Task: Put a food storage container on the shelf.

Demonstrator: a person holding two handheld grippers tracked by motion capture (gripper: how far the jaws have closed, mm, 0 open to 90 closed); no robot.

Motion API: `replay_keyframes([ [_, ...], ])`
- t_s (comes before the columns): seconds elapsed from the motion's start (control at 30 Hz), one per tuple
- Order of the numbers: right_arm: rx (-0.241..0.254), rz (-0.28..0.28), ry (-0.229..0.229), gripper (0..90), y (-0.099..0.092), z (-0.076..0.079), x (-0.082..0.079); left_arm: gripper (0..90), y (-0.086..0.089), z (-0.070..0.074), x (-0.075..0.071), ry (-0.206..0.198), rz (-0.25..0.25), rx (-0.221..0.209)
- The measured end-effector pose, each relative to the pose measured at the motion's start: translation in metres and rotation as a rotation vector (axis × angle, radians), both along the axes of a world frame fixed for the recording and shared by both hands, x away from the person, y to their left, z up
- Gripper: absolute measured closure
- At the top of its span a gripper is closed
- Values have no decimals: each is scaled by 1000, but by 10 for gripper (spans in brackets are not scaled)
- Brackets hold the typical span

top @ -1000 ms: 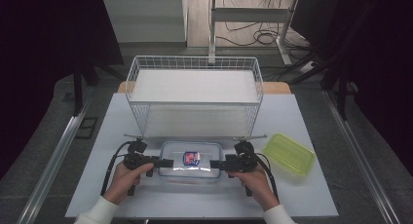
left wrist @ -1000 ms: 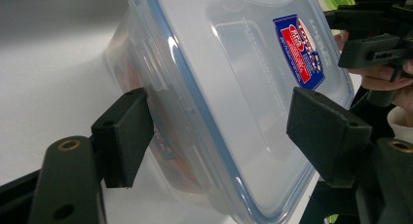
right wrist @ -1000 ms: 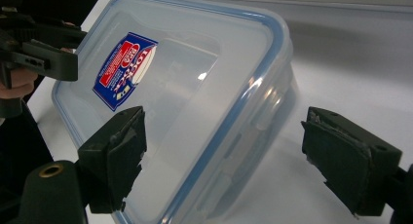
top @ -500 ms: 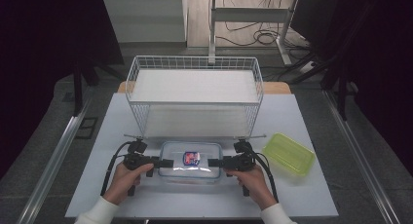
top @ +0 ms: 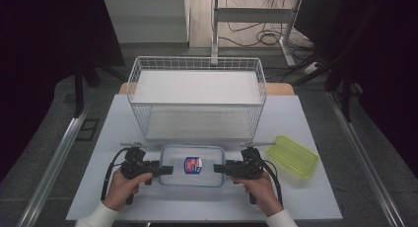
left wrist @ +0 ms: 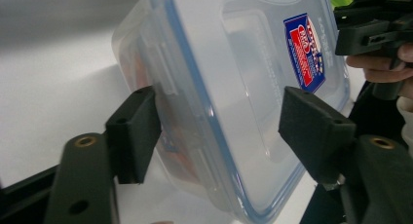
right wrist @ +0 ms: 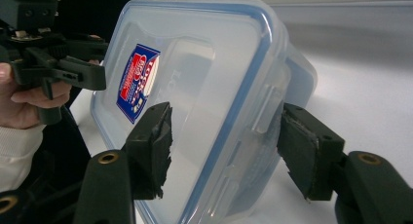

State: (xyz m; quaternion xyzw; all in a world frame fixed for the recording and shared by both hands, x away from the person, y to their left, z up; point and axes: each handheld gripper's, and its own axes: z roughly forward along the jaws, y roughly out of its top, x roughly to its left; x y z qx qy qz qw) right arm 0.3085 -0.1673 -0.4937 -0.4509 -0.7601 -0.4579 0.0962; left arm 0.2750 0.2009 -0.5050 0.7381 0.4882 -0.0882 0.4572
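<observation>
A clear plastic container [top: 192, 165] with a blue-rimmed lid and a red and blue sticker rests flat on the white table, near its front edge. My left gripper [top: 167, 170] is at its left short end and my right gripper [top: 219, 168] at its right short end. In the left gripper view the open jaws of the left gripper [left wrist: 221, 131] straddle the container [left wrist: 243, 87] at its lid edge and side latch. The right gripper [right wrist: 224, 146] stands open around the opposite end of the container [right wrist: 195, 87] in the same way. Each view shows the other gripper farther off.
A white wire basket [top: 197, 104] with a white floor stands just behind the container. A yellow-green plastic lid [top: 292, 155] lies to the right of my right hand. The white table [top: 305, 197] has bare room at the front corners.
</observation>
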Motion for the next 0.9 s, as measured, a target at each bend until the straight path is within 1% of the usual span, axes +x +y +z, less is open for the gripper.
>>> replay_keyframes([
  [0.1, 0, 5, -26, 422, -1, 2, -5, 368, 1, 2, -5, -30, -11, 15],
  [0.2, -3, 10, -50, 438, -2, 3, -10, 393, 2, 2, -9, -46, -10, 5],
  [0.3, 3, 20, -72, 463, -4, 3, -14, 429, 6, 1, -12, -49, -10, -25],
  [0.37, 3, 24, -82, 465, -4, 4, -16, 436, 7, 1, -13, -61, -15, -22],
  [0.43, -7, 31, -94, 467, -4, 5, -18, 444, 8, 1, -14, -67, -24, -23],
  [0.57, 0, 36, -107, 476, -5, 5, -21, 470, 11, 0, -16, -72, -32, -48],
  [0.67, 12, 39, -117, 483, -7, 3, -23, 480, 12, 0, -18, -84, -41, -47],
  [0.73, 14, 42, -120, 485, -7, 3, -23, 488, 13, 0, -18, -85, -45, -51],
  [0.77, 14, 46, -129, 488, -8, 4, -25, 502, 15, -1, -19, -85, -55, -58],
  [0.9, 17, 48, -137, 493, -8, 4, -26, 503, 14, 0, -20, -88, -49, -50],
])
